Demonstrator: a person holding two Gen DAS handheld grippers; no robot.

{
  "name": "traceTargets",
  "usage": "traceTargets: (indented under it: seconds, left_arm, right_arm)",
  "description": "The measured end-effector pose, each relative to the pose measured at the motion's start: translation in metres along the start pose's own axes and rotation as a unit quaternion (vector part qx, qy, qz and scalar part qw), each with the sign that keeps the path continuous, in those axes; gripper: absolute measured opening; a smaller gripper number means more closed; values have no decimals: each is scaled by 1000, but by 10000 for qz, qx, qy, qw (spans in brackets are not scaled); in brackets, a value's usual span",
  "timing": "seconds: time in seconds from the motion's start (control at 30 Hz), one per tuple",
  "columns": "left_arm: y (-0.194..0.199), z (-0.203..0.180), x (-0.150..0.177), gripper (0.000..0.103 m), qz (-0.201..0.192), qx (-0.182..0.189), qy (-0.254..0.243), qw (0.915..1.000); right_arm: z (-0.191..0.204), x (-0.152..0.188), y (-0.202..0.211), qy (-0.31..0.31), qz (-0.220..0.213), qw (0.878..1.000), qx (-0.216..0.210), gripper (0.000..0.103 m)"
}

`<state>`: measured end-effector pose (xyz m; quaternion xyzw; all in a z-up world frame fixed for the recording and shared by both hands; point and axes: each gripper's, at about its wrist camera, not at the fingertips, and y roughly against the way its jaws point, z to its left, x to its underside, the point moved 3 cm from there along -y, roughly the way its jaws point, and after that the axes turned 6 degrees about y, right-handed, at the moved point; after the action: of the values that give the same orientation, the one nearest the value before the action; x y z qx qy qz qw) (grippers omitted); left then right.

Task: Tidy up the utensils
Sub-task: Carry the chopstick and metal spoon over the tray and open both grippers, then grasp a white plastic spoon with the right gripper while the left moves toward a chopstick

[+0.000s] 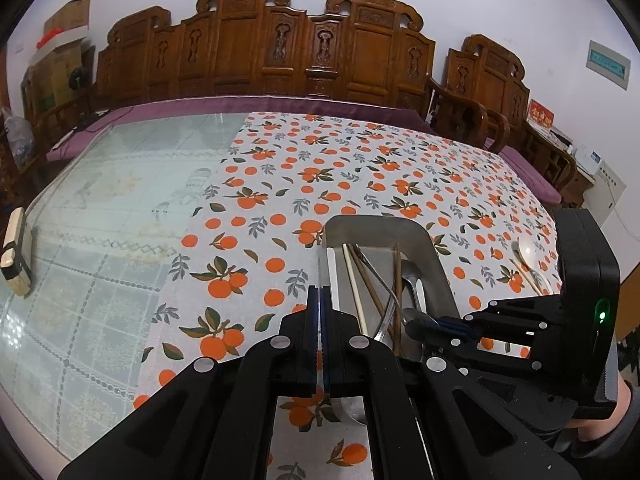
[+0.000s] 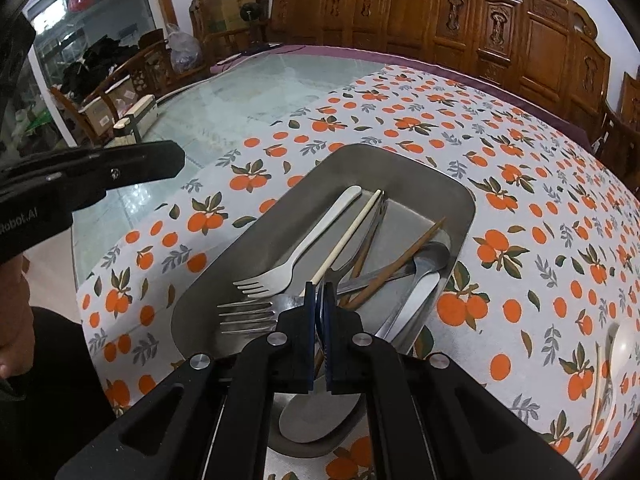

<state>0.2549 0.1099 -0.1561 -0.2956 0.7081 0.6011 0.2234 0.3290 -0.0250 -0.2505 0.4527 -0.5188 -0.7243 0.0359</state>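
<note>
A steel tray [image 2: 460, 196] sits on the orange-print cloth [image 2: 520, 152] that covers the right part of the worktop [image 2: 260, 92], and it holds most of the utensils in a loose heap: two forks [image 2: 280, 272] at its near left, a pale chopstick [image 2: 344, 236] and brown chopsticks [image 2: 400, 260] crossing the middle, spoons [image 2: 428, 264] towards the right wall. The right tongs [image 2: 320, 320] hang over the tray's near end with jaws pressed together. Something thin seems pinched between the pads — perhaps the handle of the spoon whose bowl [image 2: 316, 416] shows just below them — but the view there is too cramped to be sure. The left tongs [image 1: 320, 320] are also closed, hovering just left of the tray with nothing visibly held.

Well to the right, still on the cloth, lies a pale spoon [image 1: 528, 256] (a wooden-handled one, by the look of it) outside the tray.

The step in hand looks like setting one utensil down into the tray. Next, I judge, the right tongs would need to part, lift clear of the heap, and reach far right for that stray spoon, coming at its handle side-on.
</note>
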Motion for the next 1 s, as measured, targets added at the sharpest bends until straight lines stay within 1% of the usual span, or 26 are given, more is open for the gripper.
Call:
traceTargets:
  seconds: [0.17, 0.27, 0.37, 0.43, 0.5, 0.53, 0.57, 0.6, 0.63, 0.67, 0.7, 0.73, 0.77, 0.83, 0.9, 0.93, 0.97, 1.0]
  left_arm:
    - [-1, 0, 0, 0, 3, 1, -6, 10000]
    - [-2, -2, 1, 0, -1, 7, -24, 10000]
    - [-2, -7, 2, 0, -8, 36, -58, 10000]
    - [-3, -12, 3, 0, -2, 66, -83, 9999]
    - [-5, -19, 5, 3, 16, 96, -128, 9999]
    - [-5, -23, 6, 10, 21, 119, -158, 9998]
    - [-6, -30, 7, 21, 15, 159, -210, 9997]
    - [-6, -34, 8, 26, 7, 185, -243, 9995]
    - [-5, -39, 9, 32, -6, 219, -281, 9994]
    - [-6, -45, 10, 36, -11, 255, -326, 9991]
    - [-6, -52, 11, 39, -15, 288, -379, 9989]
    - [-7, -57, 12, 46, -20, 308, -416, 9987]
    - [-7, -61, 13, 55, -25, 321, -445, 9985]
    - [-8, -70, 14, 61, -49, 359, -518, 9980]
    - [-10, -78, 17, 69, -50, 366, -562, 9977]
    - [-11, -81, 18, 75, -55, 363, -571, 9977]
    - [-12, -83, 18, 77, -56, 354, -573, 9977]
    - [-13, -84, 19, 78, -49, 343, -570, 9978]
  right_arm:
    - [-3, 1, 5, -97, -55, 9999, -85, 5]
    - [-5, 0, 15, -100, -179, 9997, -126, 5]
    - [-9, 0, 26, -136, -262, 9995, -101, 5]
    - [-15, 5, 41, -147, -366, 9992, -32, 5]
    - [-26, 13, 57, -192, -433, 9988, 87, 5]
    - [-32, 18, 64, -215, -450, 9986, 156, 5]
    - [-42, 26, 72, -249, -446, 9984, 249, 5]
    - [-52, 33, 79, -294, -438, 9980, 356, 5]
    - [-60, 39, 85, -332, -430, 9976, 433, 8]
    - [-69, 46, 90, -381, -411, 9970, 537, 12]
    - [-83, 54, 96, -454, -368, 9960, 679, 14]
    - [-96, 61, 100, -543, -331, 9948, 797, 17]
    - [-111, 70, 106, -668, -289, 9930, 929, 18]
    - [-134, 83, 113, -805, -221, 9896, 1170, 19]
    - [-154, 94, 118, -915, -175, 9856, 1411, 25]
    - [-163, 100, 120, -1000, -158, 9839, 1470, 30]
    - [-173, 106, 122, -1090, -142, 9821, 1531, 34]
    - [-181, 109, 122, -1140, -131, 9804, 1602, 36]
